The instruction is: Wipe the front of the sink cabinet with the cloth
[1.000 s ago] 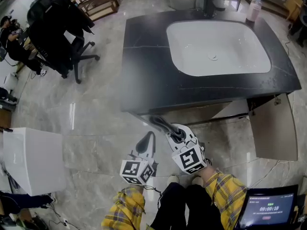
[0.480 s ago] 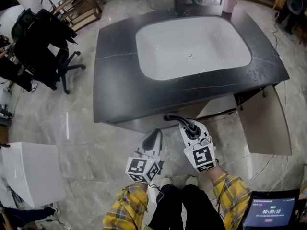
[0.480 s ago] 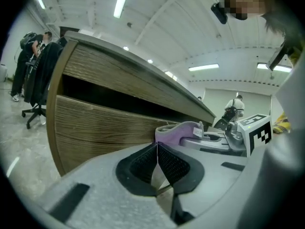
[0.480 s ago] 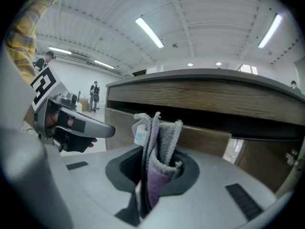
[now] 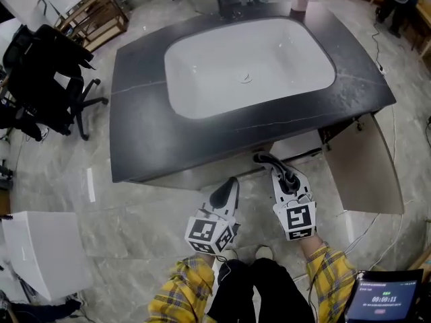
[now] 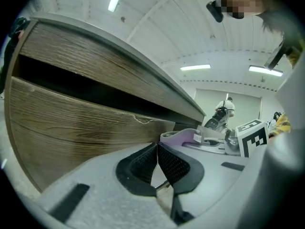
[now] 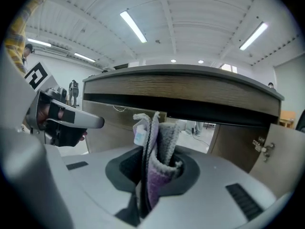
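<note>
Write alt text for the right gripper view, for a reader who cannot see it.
The right gripper is shut on a folded grey-and-purple cloth, aimed at the wood-grain cabinet front. A cabinet door stands open at right.

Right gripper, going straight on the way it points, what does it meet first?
Likely the sink cabinet front, with the cloth held in the right gripper touching first. The open compartment sits just right of that line, so I'm unsure.
</note>
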A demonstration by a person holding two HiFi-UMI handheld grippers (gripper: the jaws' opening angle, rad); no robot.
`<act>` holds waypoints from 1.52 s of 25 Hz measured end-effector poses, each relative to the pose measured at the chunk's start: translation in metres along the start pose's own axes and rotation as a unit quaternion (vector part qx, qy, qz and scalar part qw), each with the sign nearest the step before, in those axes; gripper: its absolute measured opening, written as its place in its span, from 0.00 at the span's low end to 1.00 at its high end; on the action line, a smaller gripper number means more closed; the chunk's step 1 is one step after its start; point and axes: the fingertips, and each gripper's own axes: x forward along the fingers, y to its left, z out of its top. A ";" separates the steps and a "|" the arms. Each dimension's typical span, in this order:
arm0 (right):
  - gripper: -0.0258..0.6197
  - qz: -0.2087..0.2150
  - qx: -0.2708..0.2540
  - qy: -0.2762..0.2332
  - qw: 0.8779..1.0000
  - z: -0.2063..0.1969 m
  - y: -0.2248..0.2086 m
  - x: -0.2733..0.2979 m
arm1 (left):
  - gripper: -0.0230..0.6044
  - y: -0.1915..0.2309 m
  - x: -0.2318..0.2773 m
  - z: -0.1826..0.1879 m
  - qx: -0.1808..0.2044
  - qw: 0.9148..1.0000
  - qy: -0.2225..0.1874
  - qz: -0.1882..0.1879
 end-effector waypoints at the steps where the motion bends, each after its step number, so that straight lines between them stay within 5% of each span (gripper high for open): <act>1: 0.11 -0.001 -0.005 0.000 1.000 -0.001 0.001 -0.003 | 0.05 -0.001 0.000 0.000 -0.001 1.000 0.000 0.000; 8: 0.11 0.072 -0.048 -0.006 0.996 0.004 0.065 -0.013 | 0.05 0.017 -0.031 0.000 -0.020 0.999 0.009 0.027; 24: 0.11 0.249 -0.053 -0.014 0.967 0.014 0.273 0.054 | 0.05 0.141 -0.155 -0.014 -0.018 0.988 0.015 0.153; 30: 0.11 0.256 -0.059 -0.019 0.965 0.011 0.297 0.082 | 0.05 0.167 -0.171 -0.025 -0.014 0.984 0.008 0.175; 38: 0.11 0.206 -0.050 -0.024 0.977 0.006 0.247 0.083 | 0.05 0.152 -0.143 -0.032 -0.008 0.989 0.012 0.150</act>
